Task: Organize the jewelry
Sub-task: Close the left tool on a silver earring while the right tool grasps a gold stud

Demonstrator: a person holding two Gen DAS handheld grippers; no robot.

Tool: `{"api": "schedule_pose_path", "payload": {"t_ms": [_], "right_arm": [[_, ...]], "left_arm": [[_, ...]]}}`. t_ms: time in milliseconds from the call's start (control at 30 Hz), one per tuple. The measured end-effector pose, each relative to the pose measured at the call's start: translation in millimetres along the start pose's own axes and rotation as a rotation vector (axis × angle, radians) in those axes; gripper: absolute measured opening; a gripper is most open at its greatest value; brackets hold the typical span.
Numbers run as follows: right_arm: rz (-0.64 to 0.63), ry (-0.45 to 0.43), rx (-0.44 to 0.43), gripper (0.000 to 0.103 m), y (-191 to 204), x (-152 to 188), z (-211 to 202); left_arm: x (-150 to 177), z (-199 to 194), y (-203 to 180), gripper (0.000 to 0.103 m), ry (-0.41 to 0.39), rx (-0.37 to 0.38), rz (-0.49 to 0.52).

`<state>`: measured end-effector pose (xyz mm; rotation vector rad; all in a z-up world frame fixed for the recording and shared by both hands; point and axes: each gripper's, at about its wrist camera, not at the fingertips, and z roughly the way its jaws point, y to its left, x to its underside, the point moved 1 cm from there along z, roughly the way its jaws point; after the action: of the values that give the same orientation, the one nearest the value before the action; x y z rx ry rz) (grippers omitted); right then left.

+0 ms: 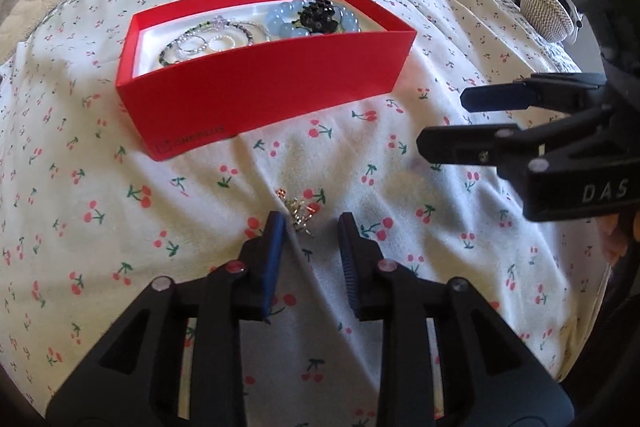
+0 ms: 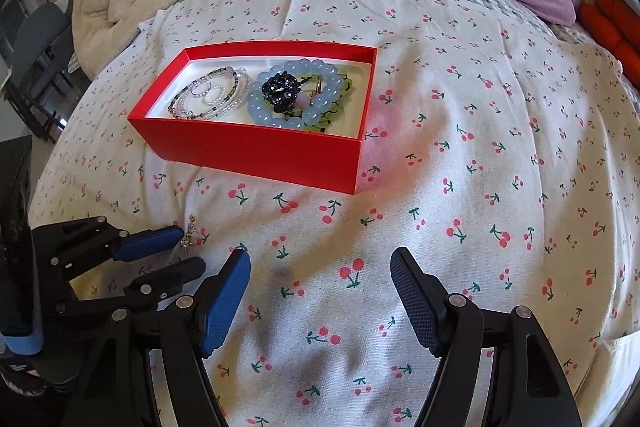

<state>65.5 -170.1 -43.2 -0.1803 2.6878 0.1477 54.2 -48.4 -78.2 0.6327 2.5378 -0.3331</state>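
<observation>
the step in hand looks like picking up the last loose piece: a small gold trinket [image 1: 298,213] lies on the cherry-print sheet [image 1: 120,227], short of the red box [image 1: 256,83] that already holds bracelets. the left gripper [image 1: 310,227] stands partly open just beside it, gripping nothing, and the right gripper [image 2: 320,267] hangs wide open and empty. next, i judge, the left pads must straddle the trinket and close without pinching the cloth

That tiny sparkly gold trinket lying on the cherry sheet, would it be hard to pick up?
Probably. The small gold-and-silver trinket looks thin and spiky, so it could slip between the left tool's open pads. It seems very light, and might snag on the soft cherry-print sheet.
</observation>
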Motion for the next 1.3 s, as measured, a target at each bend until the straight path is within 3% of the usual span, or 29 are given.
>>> {"api": "schedule_pose_path", "payload": {"t_ms": [67,133,167,333,633,900,1200,1300], "right_arm": [[0.003,0.001,-0.001,0.074,0,0,0],[0.001,0.0,0.003,0.074,1,1,0],[0.001,-0.001,0.004,0.074,2,1,-1],[-0.007,0.001,-0.005,0.074,6,1,0],[-0.118,-0.008,-0.06,0.074,33,10,9],[-0.199,-0.017,-0.127,0.073,66,13,23],[-0.193,0.001,-0.128,0.063,75,8,39],[-0.172,-0.003,-0.125,0.052,76,6,39]], "left_arm": [[1,0,-1,0.026,-0.001,-0.013,0.008],[1,0,1,0.011,0.002,-0.03,0.008],[1,-1,5,0.01,0.008,-0.023,-0.013],[1,-8,16,0.01,0.022,-0.014,-0.06],[1,-28,50,0.01,0.013,-0.072,-0.17],[-4,-37,56,0.01,-0.004,-0.098,-0.187],[-6,-42,54,0.01,0.011,-0.105,-0.192],[-6,-41,52,0.01,0.014,-0.102,-0.185]]}}
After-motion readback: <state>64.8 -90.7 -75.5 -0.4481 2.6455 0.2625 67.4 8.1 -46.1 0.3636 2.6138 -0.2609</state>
